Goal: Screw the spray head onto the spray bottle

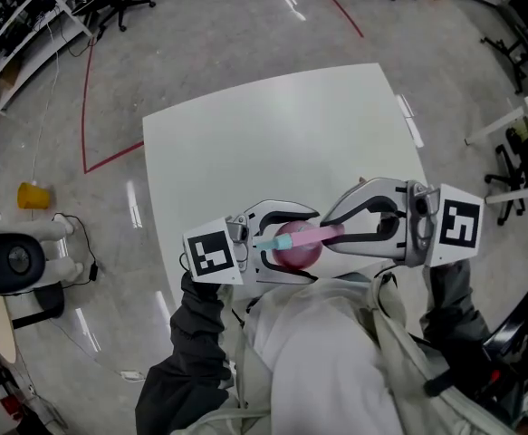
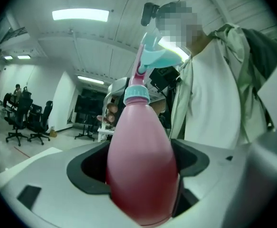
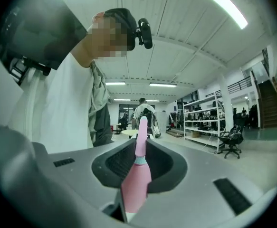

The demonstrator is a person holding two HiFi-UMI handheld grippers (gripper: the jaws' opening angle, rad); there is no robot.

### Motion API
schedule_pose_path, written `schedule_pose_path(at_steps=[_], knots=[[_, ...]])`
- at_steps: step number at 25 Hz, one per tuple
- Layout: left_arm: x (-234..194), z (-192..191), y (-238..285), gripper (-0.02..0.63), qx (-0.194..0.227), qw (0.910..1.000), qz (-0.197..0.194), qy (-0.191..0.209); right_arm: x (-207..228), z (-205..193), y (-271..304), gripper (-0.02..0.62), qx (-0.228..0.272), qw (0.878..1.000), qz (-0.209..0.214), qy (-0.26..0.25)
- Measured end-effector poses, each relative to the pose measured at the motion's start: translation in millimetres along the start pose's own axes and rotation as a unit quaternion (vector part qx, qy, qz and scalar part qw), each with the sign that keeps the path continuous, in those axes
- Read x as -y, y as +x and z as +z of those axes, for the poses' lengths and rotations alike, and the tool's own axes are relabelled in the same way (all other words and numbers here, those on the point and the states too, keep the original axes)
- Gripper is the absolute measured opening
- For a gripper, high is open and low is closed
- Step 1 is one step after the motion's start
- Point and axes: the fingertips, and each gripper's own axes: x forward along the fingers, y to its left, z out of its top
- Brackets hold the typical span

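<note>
Spray bottle (image 1: 294, 253) lies level; spray head (image 1: 316, 236) rightward.

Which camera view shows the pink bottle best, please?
The left gripper view: the bottle fills it, body and neck, close up. The head view shows a small pink top; the right gripper view, only a slim pink piece.

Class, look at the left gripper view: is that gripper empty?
No, the left gripper is clamped on the pink bottle, which fills the gap between its jaws.
</note>
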Motion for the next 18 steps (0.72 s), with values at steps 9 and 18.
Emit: schedule_pose_path(at_steps=[9, 18], knots=[[6.5, -2.6, 4.7, 0.413, -0.009, 0.9997, -0.017, 0.013, 2.0, 2.1, 6.3, 0.054, 0.011, 0.999, 0.023, 0.037], [-87.5, -5.1, -49.8, 0.413, 0.019, 0.9375, 0.347, 0.006, 55.9, 1.1, -1.3, 0.114, 0.024, 0.969, -0.242, -0.035]])
